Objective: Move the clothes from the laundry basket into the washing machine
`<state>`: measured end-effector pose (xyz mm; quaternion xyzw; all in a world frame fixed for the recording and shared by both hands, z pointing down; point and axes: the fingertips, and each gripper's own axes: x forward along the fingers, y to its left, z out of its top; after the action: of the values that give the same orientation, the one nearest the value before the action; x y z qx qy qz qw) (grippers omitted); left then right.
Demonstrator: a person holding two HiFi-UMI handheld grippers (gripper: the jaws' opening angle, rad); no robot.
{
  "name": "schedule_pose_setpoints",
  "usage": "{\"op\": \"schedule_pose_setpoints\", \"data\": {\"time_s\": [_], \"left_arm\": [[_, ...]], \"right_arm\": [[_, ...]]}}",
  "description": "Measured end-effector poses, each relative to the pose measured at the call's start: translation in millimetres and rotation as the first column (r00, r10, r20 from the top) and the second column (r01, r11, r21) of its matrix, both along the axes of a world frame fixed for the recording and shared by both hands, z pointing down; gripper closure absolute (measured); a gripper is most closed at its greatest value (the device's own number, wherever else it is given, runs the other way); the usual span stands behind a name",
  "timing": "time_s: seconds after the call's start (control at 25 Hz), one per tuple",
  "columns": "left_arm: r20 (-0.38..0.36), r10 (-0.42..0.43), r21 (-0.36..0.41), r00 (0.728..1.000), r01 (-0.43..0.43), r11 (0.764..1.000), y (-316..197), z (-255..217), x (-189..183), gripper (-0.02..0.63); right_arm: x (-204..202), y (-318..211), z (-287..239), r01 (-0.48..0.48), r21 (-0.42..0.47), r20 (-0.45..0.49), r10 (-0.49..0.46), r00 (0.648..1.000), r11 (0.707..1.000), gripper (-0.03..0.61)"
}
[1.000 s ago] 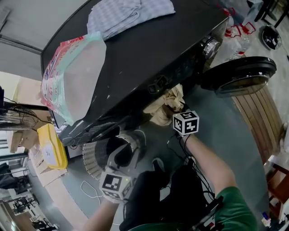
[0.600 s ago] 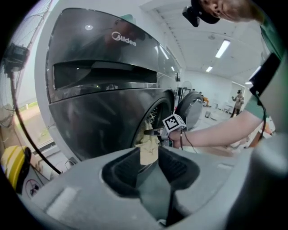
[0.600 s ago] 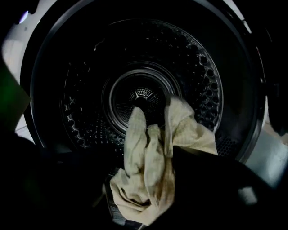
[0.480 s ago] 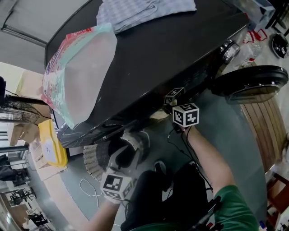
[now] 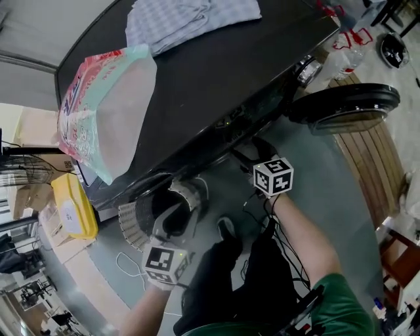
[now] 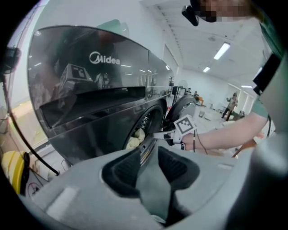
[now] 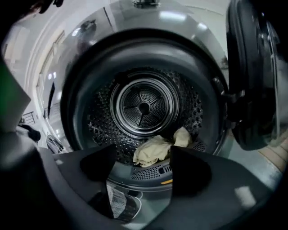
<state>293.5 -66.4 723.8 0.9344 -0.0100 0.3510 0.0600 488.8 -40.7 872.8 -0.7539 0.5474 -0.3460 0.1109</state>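
The black washing machine (image 5: 216,79) stands with its round door (image 5: 344,108) swung open. A cream cloth (image 7: 159,148) lies at the front of the drum (image 7: 144,105). My right gripper (image 5: 249,152) hovers just outside the opening. Its jaws have just been opening and stand open (image 7: 141,157), with nothing between them. My left gripper (image 5: 178,209) is low over the white ribbed laundry basket (image 5: 131,226). In the left gripper view it (image 6: 148,155) is shut on a strip of grey-green cloth (image 6: 155,188). The basket's inside is dark.
A pink and green bag (image 5: 105,118) and a checked cloth (image 5: 190,16) lie on the machine's top. A yellow container (image 5: 69,210) sits to the left of the basket. Wooden slats (image 5: 367,170) run below the open door. The person's legs and cables are close behind the grippers.
The cream cloth that hung from the right gripper at the machine's opening is now in the drum. That gripper has opened and drawn back. The left gripper stays over the basket.
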Motion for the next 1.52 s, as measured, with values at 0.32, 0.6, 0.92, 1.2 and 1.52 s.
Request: {"op": "schedule_pose_setpoints", "data": {"time_s": [0.32, 0.6, 0.92, 1.2, 1.52], "left_arm": [[-0.018, -0.003, -0.034, 1.000, 0.002, 0.999, 25.2, -59.9, 1.3, 0.494], [-0.037, 0.004, -0.040, 0.999, -0.005, 0.999, 54.5, -112.0, -0.8, 0.494], [-0.094, -0.023, -0.029, 0.995, 0.021, 0.999, 61.2, -181.4, -3.6, 0.497], [-0.139, -0.052, -0.013, 0.989, 0.051, 0.999, 64.4, -234.9, -17.5, 0.499], [-0.220, -0.077, -0.003, 0.972, 0.079, 0.997, 63.7, -293.9, -15.6, 0.500]], "right_arm": [[-22.7, 61.0, -82.5, 0.037, -0.083, -0.120, -0.047, 0.992, 0.996, 0.431], [-51.0, 95.2, -165.9, 0.076, -0.056, -0.169, -0.085, 0.982, 0.995, 0.545], [-77.3, 117.0, -249.9, 0.088, -0.058, -0.222, -0.099, 0.970, 0.994, 0.577], [-90.8, 135.1, -324.7, 0.054, -0.015, -0.231, -0.056, 0.971, 0.998, 0.577], [-86.6, 156.8, -414.2, -0.002, 0.048, -0.271, 0.015, 0.962, 0.999, 0.577]]}}
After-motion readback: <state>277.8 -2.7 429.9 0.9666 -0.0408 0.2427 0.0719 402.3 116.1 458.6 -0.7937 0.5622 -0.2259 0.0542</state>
